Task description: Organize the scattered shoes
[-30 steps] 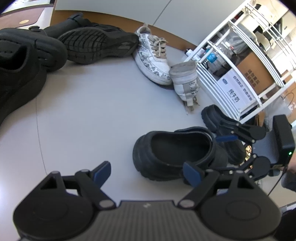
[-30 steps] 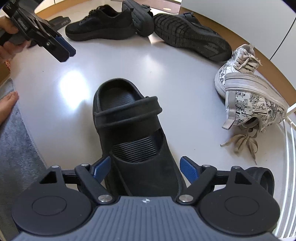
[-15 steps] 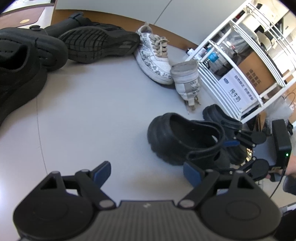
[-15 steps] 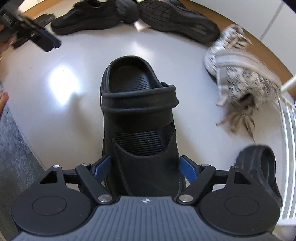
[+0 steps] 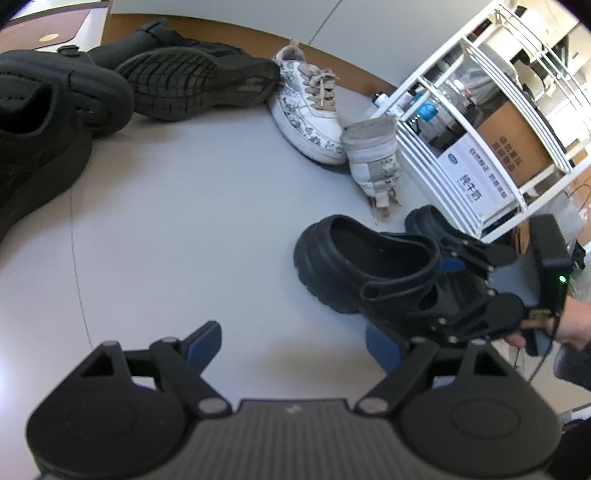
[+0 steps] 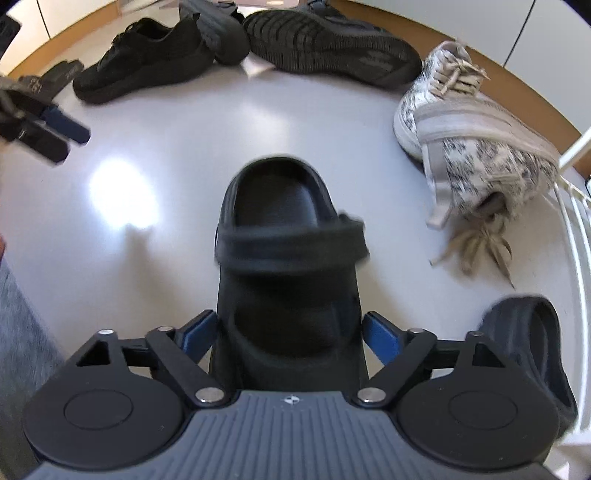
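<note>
Glossy pale grey floor (image 6: 184, 122) — white wire rack (image 5: 491, 122) beside a wood-trimmed white wall (image 5: 229, 14).

Upright black clog (image 6: 291, 266) beside its mate (image 6: 532, 354), seemingly between open jaws.

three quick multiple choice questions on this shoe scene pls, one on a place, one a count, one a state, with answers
1. The black clog sits:
A) on a shelf
B) on the floor
C) atop a sneaker

2. White patterned sneakers in view:
A) one
B) two
C) four

3. The left gripper is:
A) shut on a lace
B) shut on a clog
C) open, empty

Answers:
1. B, its sole rests on the grey floor.
2. B, a pair lies by the white rack.
3. C, its jaws stand apart over bare floor.
</note>
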Available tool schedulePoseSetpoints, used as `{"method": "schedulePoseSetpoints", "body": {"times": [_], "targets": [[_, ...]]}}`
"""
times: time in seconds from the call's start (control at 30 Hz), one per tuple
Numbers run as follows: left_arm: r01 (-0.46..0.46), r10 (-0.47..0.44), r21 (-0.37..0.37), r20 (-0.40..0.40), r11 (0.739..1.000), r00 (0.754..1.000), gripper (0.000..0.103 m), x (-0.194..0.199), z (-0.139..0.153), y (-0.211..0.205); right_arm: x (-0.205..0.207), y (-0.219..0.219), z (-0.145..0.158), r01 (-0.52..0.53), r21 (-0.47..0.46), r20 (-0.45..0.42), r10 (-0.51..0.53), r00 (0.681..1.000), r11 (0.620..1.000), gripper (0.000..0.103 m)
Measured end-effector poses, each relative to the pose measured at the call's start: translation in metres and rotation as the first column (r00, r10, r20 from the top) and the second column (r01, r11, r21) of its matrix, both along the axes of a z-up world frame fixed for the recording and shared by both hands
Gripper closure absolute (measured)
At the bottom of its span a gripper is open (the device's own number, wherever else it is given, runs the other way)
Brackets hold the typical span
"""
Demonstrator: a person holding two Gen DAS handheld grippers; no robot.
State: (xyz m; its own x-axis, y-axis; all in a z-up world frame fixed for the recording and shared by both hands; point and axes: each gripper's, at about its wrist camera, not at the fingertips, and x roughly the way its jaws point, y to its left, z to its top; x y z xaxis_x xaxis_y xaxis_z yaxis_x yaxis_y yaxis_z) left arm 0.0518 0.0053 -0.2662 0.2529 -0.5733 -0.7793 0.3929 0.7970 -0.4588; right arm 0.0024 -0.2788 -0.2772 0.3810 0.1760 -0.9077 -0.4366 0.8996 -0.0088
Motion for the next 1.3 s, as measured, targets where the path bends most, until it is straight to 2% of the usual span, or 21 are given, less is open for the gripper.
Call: {"method": "schedulePoseSetpoints", "body": {"times": [0.17, 0.37, 0.5, 0.73, 0.83, 0.97, 1.13, 1.3], "targets": [[-0.011, 0.011, -0.001, -0.002, 1.000, 1.000, 0.016, 0.002, -0.002, 0.002, -0.002, -0.005, -0.001, 0.005, 0.006, -0.011, -0.005, 1.000, 1.000, 0.012], [-0.009, 0.009, 0.001, -0.005, 1.000, 1.000, 0.016, 0.002, -0.003, 0.002, -0.008, -0.026, -0.002, 0.113, -0.019, -0.033, -0.113, 0.993, 0.993, 0.013], [-0.012, 0.012, 0.000, -0.006, 1.000, 1.000, 0.016, 0.002, -0.002, 0.002, -0.007, -0.051, -0.003, 0.253, -0.034, -0.057, -0.255, 0.965, 0.967, 0.014], [-0.005, 0.005, 0.002, -0.006, 1.000, 1.000, 0.016, 0.002, -0.002, 0.000, -0.005, -0.067, -0.005, 0.356, -0.079, -0.039, -0.360, 0.932, 0.931, 0.014], [-0.001, 0.001, 0.002, -0.002, 1.000, 1.000, 0.016, 0.002, -0.001, -0.001, -0.004, -0.075, -0.006, 0.398, -0.071, -0.048, -0.402, 0.915, 0.915, 0.013], [-0.002, 0.002, -0.001, 0.003, 1.000, 1.000, 0.016, 0.001, 0.000, -0.001, -0.006, -0.081, -0.004, 0.443, -0.059, -0.046, -0.446, 0.894, 0.895, 0.013], [-0.004, 0.004, 0.000, 0.000, 1.000, 1.000, 0.016, 0.002, -0.001, -0.003, -0.010, -0.080, 0.014, 0.462, -0.047, 0.054, -0.459, 0.887, 0.886, 0.015], [-0.003, 0.003, -0.008, 0.015, 1.000, 1.000, 0.016, 0.003, 0.004, -0.008, -0.014, -0.077, 0.005, 0.462, -0.043, 0.006, -0.462, 0.887, 0.886, 0.015]]}}
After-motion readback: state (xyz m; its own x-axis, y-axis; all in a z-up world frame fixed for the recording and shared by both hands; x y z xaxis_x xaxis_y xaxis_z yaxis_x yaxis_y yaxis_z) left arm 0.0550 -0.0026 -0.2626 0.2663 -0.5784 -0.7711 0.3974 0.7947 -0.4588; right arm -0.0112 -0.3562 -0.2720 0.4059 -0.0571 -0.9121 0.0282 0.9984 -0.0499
